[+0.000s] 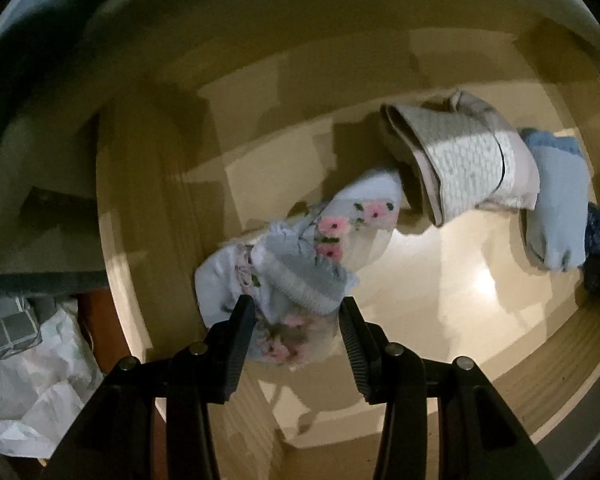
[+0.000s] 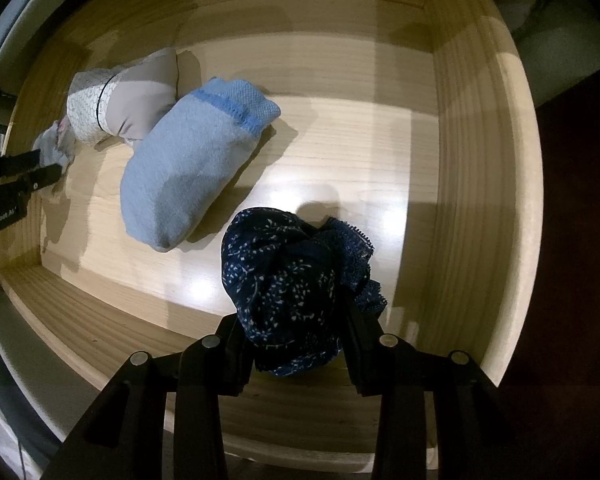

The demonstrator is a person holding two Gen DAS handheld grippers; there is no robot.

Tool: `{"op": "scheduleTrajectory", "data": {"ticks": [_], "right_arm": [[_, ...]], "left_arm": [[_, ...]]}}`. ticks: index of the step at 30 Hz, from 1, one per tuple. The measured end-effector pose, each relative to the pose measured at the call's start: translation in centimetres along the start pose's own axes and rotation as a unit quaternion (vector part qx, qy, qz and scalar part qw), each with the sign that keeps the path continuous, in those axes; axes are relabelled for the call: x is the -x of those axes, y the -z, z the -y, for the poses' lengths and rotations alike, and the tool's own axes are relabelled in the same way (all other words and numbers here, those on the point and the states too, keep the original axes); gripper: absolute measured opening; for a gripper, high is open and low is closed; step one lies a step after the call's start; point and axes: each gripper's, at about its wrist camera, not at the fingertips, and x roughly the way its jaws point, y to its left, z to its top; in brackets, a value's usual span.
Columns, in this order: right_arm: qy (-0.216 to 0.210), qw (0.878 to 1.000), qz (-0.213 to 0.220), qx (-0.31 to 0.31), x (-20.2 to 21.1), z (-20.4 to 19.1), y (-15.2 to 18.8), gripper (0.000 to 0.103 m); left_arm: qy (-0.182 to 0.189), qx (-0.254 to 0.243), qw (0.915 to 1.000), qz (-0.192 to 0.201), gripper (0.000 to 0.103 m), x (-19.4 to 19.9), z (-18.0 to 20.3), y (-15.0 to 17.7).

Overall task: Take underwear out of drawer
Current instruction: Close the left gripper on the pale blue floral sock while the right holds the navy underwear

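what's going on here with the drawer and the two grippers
A person is emptying a wooden drawer with two handheld grippers. The left gripper has its jaws around a floral white piece; the right gripper grips a navy speckled piece. A light blue piece and a beige one lie inside.

The drawer [image 2: 452, 128] is pale wood with fine grain. In it lie a white pair with pink flowers [image 1: 340, 236], a beige pair with a white honeycomb panel [image 1: 468, 164], a light blue pair with a brighter blue band [image 2: 196, 160], and a navy pair with white specks and lace [image 2: 284, 292].
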Motion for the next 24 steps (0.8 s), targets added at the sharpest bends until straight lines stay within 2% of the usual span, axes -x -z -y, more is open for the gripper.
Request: {"op": "scheduleTrajectory", "data": {"ticks": [2,7,9,10,12,14,16,20,24], "right_arm": [[0.000,1.000,0.000,0.000,-0.1,0.0,0.0,0.035],[-0.001,1.000,0.001,0.000,-0.1,-0.1,-0.1,0.035],[-0.001,1.000,0.001,0.000,0.0,-0.1,-0.1,0.035],[-0.002,1.000,0.001,0.000,0.0,-0.1,-0.2,0.035],[-0.003,1.000,0.002,-0.001,0.0,-0.2,-0.2,0.035],[-0.004,1.000,0.002,-0.001,0.1,-0.2,-0.3,0.035],[-0.005,1.000,0.002,-0.002,0.0,-0.3,-0.4,0.035],[-0.008,1.000,0.002,-0.003,-0.2,-0.3,-0.6,0.035],[-0.009,1.000,0.002,-0.002,-0.4,-0.4,-0.7,0.035]], "left_arm": [[0.005,0.006,0.9998,-0.015,0.044,-0.2,0.0,0.5],[-0.012,0.005,0.9993,-0.034,0.044,-0.5,0.7,1.4],[0.001,0.016,0.9994,-0.031,0.044,-0.3,0.4,1.6],[0.006,0.023,0.9994,-0.027,0.036,-0.2,0.3,1.7],[0.010,0.032,0.9992,-0.020,0.031,0.2,-0.2,1.8],[0.017,0.035,0.9991,-0.018,0.017,0.4,-0.6,1.9],[0.025,0.041,0.9986,-0.021,0.009,0.4,-0.6,1.9],[0.033,0.051,0.9978,-0.026,0.008,0.3,-0.2,2.1],[0.064,0.080,0.9939,-0.040,0.008,0.6,0.6,2.8]]}}
